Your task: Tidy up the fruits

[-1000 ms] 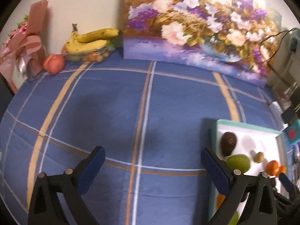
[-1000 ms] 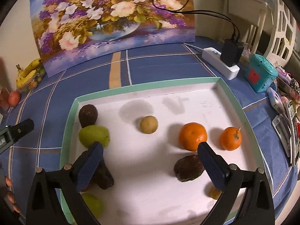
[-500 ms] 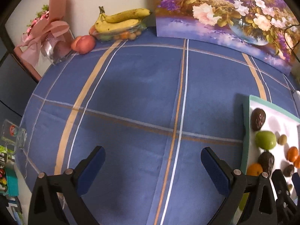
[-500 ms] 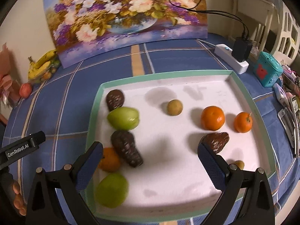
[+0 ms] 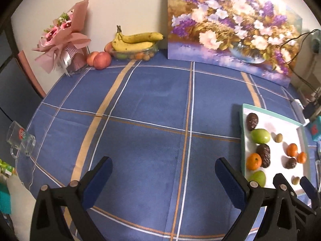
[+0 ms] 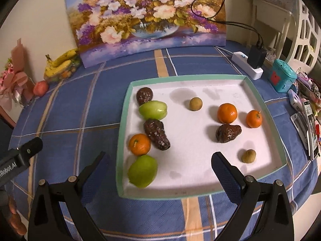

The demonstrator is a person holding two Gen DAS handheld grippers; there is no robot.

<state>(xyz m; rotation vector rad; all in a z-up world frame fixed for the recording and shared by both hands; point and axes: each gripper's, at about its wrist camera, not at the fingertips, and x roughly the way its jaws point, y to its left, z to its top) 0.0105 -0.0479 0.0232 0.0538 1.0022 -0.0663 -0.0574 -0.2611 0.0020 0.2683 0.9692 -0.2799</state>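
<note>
Right wrist view: fruits lie scattered in the tray (image 6: 122, 132) on the bench's near right | right gripper (image 6: 159, 163) wide open, empty, above tray's near edge | left gripper (image 5: 163, 168) wide open, empty, over bare cloth | risk: round mandarin (image 6: 227, 113) may roll if nudged | only the left view shows glass mug (image 5: 20, 140) at the bench's left edge.

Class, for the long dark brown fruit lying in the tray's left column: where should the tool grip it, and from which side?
Grip the long dark brown fruit across its narrow middle, from above: it lies flat, slanted, with the orange tangerine apparently touching its left side.
</note>
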